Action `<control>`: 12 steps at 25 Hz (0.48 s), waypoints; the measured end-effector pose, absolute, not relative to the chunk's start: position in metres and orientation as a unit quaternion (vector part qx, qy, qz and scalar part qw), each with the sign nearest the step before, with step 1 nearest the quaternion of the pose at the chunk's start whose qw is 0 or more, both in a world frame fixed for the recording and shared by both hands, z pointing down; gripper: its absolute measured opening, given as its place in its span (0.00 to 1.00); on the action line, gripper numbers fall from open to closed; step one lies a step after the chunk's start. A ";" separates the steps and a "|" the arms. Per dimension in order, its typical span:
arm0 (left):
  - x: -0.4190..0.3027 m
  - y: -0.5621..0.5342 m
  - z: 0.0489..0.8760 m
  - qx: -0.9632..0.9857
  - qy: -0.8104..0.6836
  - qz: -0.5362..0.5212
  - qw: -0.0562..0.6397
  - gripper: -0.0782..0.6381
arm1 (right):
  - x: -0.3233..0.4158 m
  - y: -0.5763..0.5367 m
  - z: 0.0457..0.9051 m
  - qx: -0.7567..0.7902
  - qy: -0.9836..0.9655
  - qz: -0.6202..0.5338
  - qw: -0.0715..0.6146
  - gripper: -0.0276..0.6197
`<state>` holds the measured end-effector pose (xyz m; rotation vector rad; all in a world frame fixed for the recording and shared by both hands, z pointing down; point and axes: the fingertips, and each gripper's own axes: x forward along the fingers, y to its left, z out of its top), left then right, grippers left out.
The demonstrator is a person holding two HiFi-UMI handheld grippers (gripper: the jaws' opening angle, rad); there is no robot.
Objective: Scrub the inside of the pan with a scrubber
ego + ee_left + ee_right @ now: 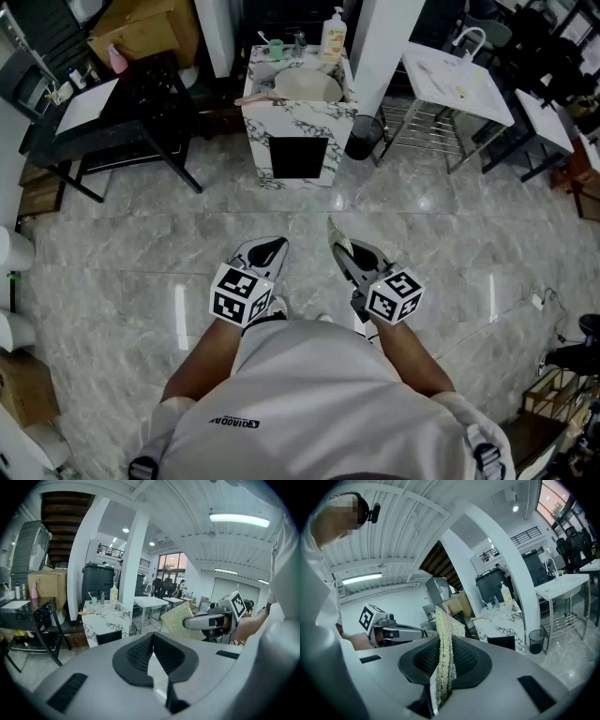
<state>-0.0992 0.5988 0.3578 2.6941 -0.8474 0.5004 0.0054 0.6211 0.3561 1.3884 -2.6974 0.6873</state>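
Right gripper point(443, 649) grasping a flat glittering silver-gold mesh scrubber point(446, 629) edge-up between its black pads, left gripper point(151, 643) resting clenched and empty, both pointing slightly downward, side by side before the waist, small print on the white shirt point(309, 394) being too blurred to read, pale round pan with wooden handle point(307, 86) lying on the white marble counter point(281, 141) well ahead, its inside hard to make out.

The scrubber point(443, 672) is a glittering silver-gold mesh between the black, finely dotted pads point(465, 660) of the right gripper point(443, 641). That gripper's shell is pale grey like that of the left gripper point(152, 638), and each carries a marker cube point(241, 293) of black-and-white squares. The counter point(300, 122) is white marble with dark grey veins and holds a cream pan point(307, 86) with a brown handle and a pale yellow pump bottle point(333, 37), the floor point(141, 253) is glossy grey marbled tile, and the person's shirt point(319, 403) is white with small dark lettering.
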 end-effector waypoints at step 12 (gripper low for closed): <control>-0.105 0.591 0.361 0.937 -0.274 0.174 0.132 0.13 | -0.009 0.611 0.359 0.447 -0.869 0.211 0.030 0.16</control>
